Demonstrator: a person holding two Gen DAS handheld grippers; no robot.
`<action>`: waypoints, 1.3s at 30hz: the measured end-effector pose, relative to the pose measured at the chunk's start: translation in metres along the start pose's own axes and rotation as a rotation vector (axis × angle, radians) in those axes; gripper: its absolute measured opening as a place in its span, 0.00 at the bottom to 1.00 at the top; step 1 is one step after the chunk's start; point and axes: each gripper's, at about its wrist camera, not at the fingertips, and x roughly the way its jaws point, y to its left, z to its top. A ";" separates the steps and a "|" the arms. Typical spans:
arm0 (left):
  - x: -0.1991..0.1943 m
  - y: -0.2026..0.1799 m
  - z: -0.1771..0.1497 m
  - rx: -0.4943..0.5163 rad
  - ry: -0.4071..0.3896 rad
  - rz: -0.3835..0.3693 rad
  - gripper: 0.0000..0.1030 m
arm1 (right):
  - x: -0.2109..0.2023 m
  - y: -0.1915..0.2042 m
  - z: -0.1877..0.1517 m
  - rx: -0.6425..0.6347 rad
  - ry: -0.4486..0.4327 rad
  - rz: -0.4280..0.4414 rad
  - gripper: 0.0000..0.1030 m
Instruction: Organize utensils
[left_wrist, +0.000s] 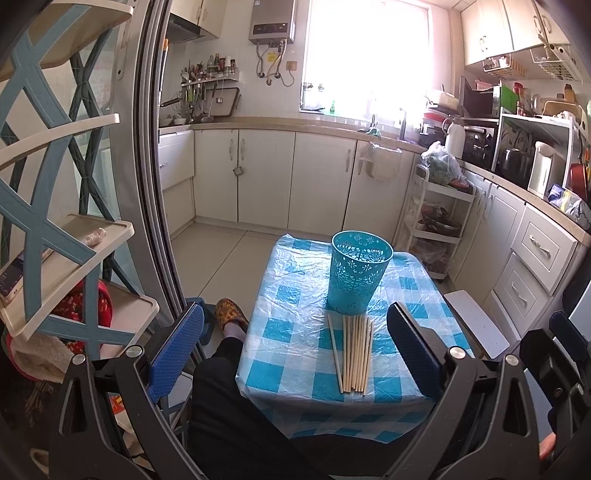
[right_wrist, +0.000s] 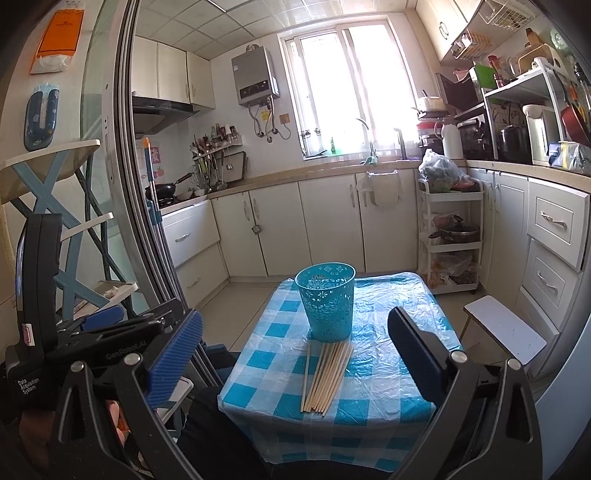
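Bundle of pale wooden chopsticks (left_wrist: 352, 352) (right_wrist: 325, 374) lying flat just in front of an upright turquoise perforated plastic basket (left_wrist: 360, 275) (right_wrist: 327, 301), on a blue-and-white checked, plastic-covered table (left_wrist: 295, 354) (right_wrist: 384, 384). Left gripper (left_wrist: 295, 350) and right gripper (right_wrist: 295, 360) held above the near edge, jaws spread wide, empty.

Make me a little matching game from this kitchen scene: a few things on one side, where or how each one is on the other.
Things:
1. turquoise perforated plastic basket
2. bundle of wooden chopsticks
3. left hand-held gripper
4. blue-and-white checked tablecloth

States:
A. lying flat in front of the basket
B. covering the small table
C. standing upright on the table
D. open, holding nothing

Pairs: 1-C, 2-A, 3-D, 4-B
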 end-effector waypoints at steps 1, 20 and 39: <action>0.003 0.000 0.000 0.003 0.004 0.003 0.93 | 0.002 -0.001 0.000 0.002 0.005 0.000 0.93; 0.142 -0.008 -0.009 0.009 0.215 0.032 0.93 | 0.179 -0.073 -0.036 0.186 0.291 0.012 0.79; 0.327 -0.044 -0.064 -0.017 0.545 -0.011 0.93 | 0.331 -0.104 -0.111 0.081 0.600 -0.132 0.27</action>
